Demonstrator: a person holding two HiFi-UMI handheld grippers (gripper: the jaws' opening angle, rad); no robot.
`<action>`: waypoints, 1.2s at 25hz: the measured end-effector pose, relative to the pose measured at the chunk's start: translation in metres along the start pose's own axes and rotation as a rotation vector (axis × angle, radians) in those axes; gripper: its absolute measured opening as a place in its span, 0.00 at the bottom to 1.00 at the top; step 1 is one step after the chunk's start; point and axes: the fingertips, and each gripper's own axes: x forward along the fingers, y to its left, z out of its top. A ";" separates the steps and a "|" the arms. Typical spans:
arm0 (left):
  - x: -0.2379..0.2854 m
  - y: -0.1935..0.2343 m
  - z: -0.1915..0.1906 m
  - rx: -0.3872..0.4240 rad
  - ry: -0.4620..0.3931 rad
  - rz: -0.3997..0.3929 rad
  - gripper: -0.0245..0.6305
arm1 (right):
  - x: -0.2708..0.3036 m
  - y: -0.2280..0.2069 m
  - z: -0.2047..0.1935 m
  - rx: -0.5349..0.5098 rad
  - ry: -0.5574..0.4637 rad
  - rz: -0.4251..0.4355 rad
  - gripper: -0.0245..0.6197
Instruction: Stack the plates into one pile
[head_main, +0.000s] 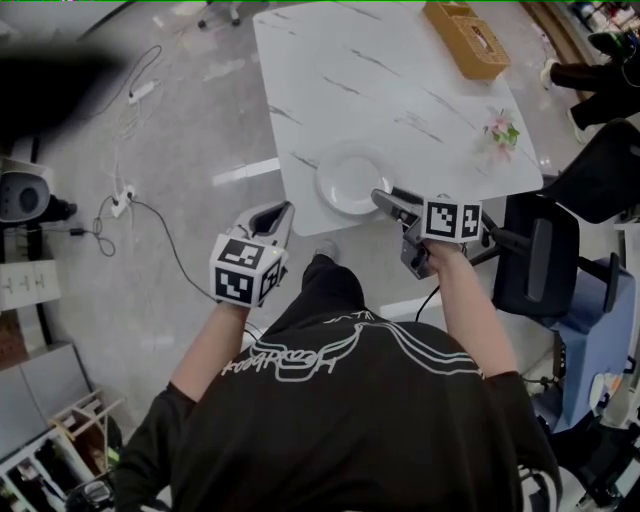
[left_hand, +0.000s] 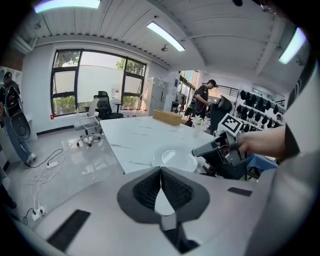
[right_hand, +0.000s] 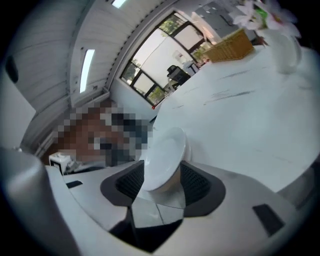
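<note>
A white plate (head_main: 352, 183) lies near the front edge of the white marble table (head_main: 400, 90); I cannot tell whether more plates lie under it. My right gripper (head_main: 386, 201) is at the plate's right rim. In the right gripper view the plate (right_hand: 162, 152) reaches in between the jaws of the right gripper (right_hand: 162, 172), which stand apart around its edge and do not clamp it. My left gripper (head_main: 283, 212) hangs off the table's front left corner, away from the plate (left_hand: 175, 157). The left gripper (left_hand: 160, 171) has its jaws together with nothing in them.
A wicker box (head_main: 466, 38) stands at the table's far end and a small vase of flowers (head_main: 500, 130) near its right edge. An office chair (head_main: 545, 260) is close on my right. Cables and a power strip (head_main: 120, 200) lie on the floor to the left.
</note>
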 end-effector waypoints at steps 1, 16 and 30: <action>0.000 -0.001 0.000 0.004 -0.002 -0.002 0.07 | 0.001 0.001 -0.004 -0.075 0.040 -0.013 0.40; -0.015 0.002 -0.002 -0.004 -0.028 0.005 0.07 | 0.000 -0.006 -0.035 -0.777 0.477 -0.283 0.50; -0.099 -0.080 0.089 -0.017 -0.223 -0.209 0.07 | -0.101 0.171 0.036 -0.515 -0.159 0.156 0.16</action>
